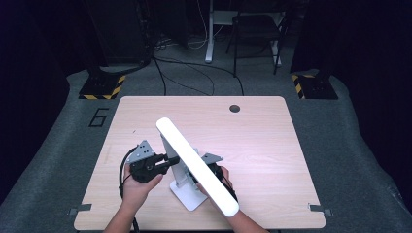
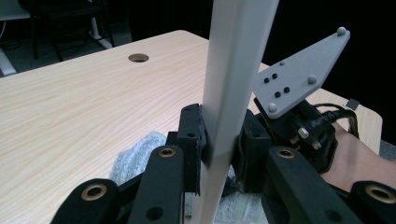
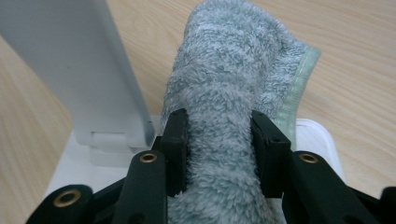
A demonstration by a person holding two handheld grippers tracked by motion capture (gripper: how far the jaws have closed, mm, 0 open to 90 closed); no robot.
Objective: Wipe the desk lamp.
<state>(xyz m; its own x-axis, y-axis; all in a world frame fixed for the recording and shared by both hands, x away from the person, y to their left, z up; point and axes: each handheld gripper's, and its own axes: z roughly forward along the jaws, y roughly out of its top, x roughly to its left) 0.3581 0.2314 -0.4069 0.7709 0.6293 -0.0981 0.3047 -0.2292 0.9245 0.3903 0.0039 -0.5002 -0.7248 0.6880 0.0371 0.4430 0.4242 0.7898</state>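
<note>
With our left tool (image 2: 219,149) clamping the lamp's (image 1: 197,165) post on the surface (image 1: 252,136) and our right tool (image 3: 219,140) gripping a cloth (image 3: 229,79) at its base, hard wiping could tip the lamp.

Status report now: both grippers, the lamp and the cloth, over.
Left gripper shut on lamp arm. Right gripper shut on grey cloth, over lamp base. Nothing in the way.

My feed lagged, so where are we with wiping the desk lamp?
Done: left tool is clamped on the lamp's upright arm, steadying it. In hand: right tool grips the grey-green cloth over the white base. How much is wiped I cannot tell; the lit bar looks untouched.
</note>
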